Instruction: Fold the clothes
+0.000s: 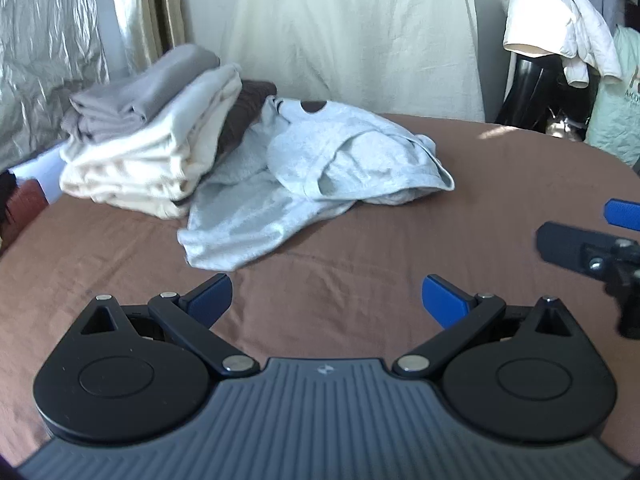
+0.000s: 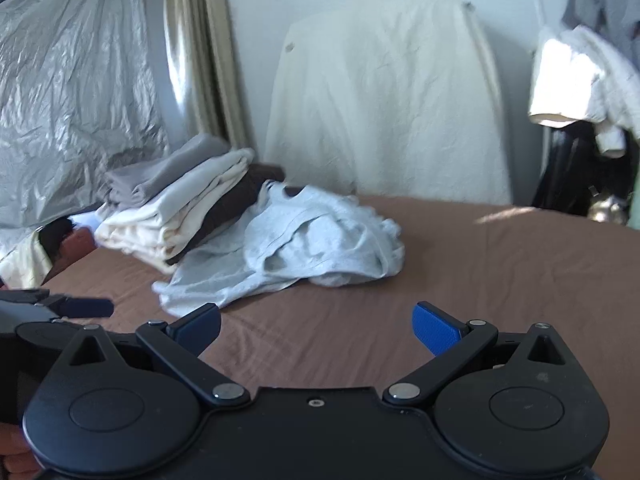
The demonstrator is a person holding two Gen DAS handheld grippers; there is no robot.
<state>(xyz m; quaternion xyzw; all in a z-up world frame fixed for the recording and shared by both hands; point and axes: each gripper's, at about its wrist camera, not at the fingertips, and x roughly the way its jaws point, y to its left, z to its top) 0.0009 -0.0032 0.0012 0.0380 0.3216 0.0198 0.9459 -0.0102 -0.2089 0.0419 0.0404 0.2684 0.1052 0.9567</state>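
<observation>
- Left wrist view: my left jaws (image 1: 326, 300) stand spread wide and grasp nothing, with only the brown bed (image 1: 400, 240) between them. The crumpled grey shirt (image 1: 320, 176) lies ahead toward the far left part of the bed, its near corner reaching closest to me. Touching its far side is a stack of folded clothes (image 1: 160, 132) near the far left corner. My right jaws (image 1: 592, 232) show at the right edge of this view, also spread, apart from the shirt.
- Right wrist view: my right jaws (image 2: 316, 332) are spread wide and empty over the bare sheet. The shirt (image 2: 304, 248) sits ahead and to the left, bunched up, its lower flap trailing toward me. The stack (image 2: 180, 200) leans against it. My left jaws (image 2: 86, 307) peek in at the left edge.
- Step in hand, as I judge it: the approach to the next unfolded garment; nothing is picked up yet.
- Next move calls for: bringing both jaws forward and leftward, pinching two separate edges of the shirt, then dragging it onto the open middle of the bed to spread it flat without knocking the stack.
</observation>
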